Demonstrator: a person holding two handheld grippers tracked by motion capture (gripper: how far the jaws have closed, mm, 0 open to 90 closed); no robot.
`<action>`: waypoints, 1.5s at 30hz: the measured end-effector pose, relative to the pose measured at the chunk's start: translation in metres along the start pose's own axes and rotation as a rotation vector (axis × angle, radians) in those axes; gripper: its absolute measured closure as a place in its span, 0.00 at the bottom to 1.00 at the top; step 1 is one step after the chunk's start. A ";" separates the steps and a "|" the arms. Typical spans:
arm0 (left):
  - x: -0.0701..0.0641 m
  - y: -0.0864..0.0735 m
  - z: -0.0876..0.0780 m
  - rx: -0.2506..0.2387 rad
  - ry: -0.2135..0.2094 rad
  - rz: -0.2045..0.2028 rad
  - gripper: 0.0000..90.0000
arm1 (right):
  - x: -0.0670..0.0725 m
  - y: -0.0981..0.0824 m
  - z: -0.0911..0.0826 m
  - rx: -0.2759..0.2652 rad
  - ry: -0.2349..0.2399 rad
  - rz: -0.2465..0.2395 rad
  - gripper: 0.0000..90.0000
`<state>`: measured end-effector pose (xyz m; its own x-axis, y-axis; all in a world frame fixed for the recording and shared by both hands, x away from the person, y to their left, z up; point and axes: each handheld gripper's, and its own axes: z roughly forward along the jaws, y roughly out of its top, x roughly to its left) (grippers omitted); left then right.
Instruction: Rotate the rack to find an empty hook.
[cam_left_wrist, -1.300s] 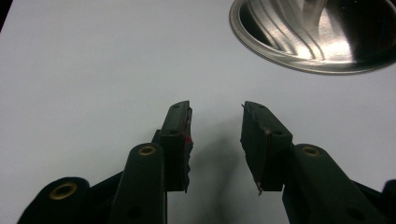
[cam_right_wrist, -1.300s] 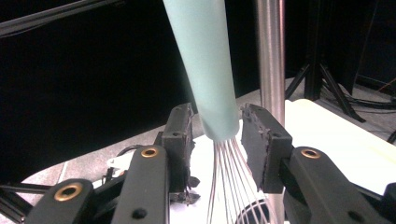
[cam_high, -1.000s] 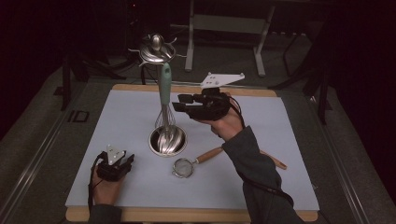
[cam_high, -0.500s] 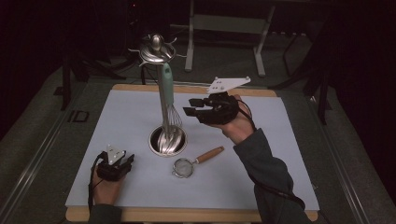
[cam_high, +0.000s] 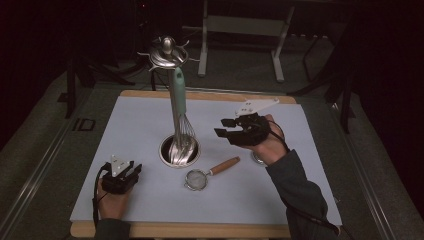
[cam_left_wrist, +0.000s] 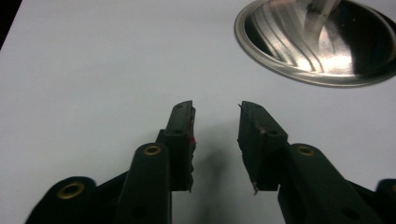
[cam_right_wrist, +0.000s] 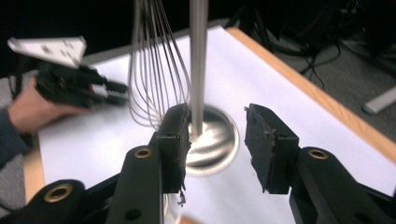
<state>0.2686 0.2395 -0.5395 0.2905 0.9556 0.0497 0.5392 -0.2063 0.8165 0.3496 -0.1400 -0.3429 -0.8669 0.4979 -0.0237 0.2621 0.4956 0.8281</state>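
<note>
While whisk (cam_high: 179, 107) hangs on stand rack, wires at round base (cam_high: 179, 150), right gripper (cam_high: 231, 128) sits right of it, jaws just widening, empty. Left gripper (cam_high: 131, 171) near-left, jaws just narrowing, empty. Strainer (cam_high: 196, 178) unhung.

Two black jaws of the right gripper (cam_right_wrist: 217, 142) are rising from the bottom of the right gripper view, standing apart with nothing clamped between them, and they have just been opening wider. Just past the left-hand pad, a straight silver metal pole (cam_right_wrist: 198, 65) is coming down into a round shiny steel base (cam_right_wrist: 215, 142) sitting on the white table cover (cam_right_wrist: 280, 79). Beside the pole, the thin wire loops of a silver whisk (cam_right_wrist: 152, 70) are hanging down. Farther off at the left, a hand is holding the other black gripper (cam_right_wrist: 112, 93), a grey three-cornered plate on top. A pale wooden table edge (cam_right_wrist: 308, 88) is running along the right.
</note>
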 end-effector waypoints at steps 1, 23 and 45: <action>0.000 0.000 -0.001 -0.007 -0.001 -0.003 0.75 | 0.000 -0.004 -0.001 0.004 -0.005 0.003 0.65; 0.007 0.064 -0.052 -0.297 -0.116 -0.106 0.84 | -0.010 -0.136 0.007 0.141 -0.145 0.183 0.61; -0.023 0.150 -0.096 -0.617 -0.198 -0.119 1.00 | -0.014 -0.192 0.005 0.144 -0.227 0.306 0.60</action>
<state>0.2667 0.2072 -0.3632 0.4284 0.8956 -0.1203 0.0418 0.1134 0.9927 0.3138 -0.2386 -0.5043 -0.6282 0.7744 0.0747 0.5637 0.3869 0.7298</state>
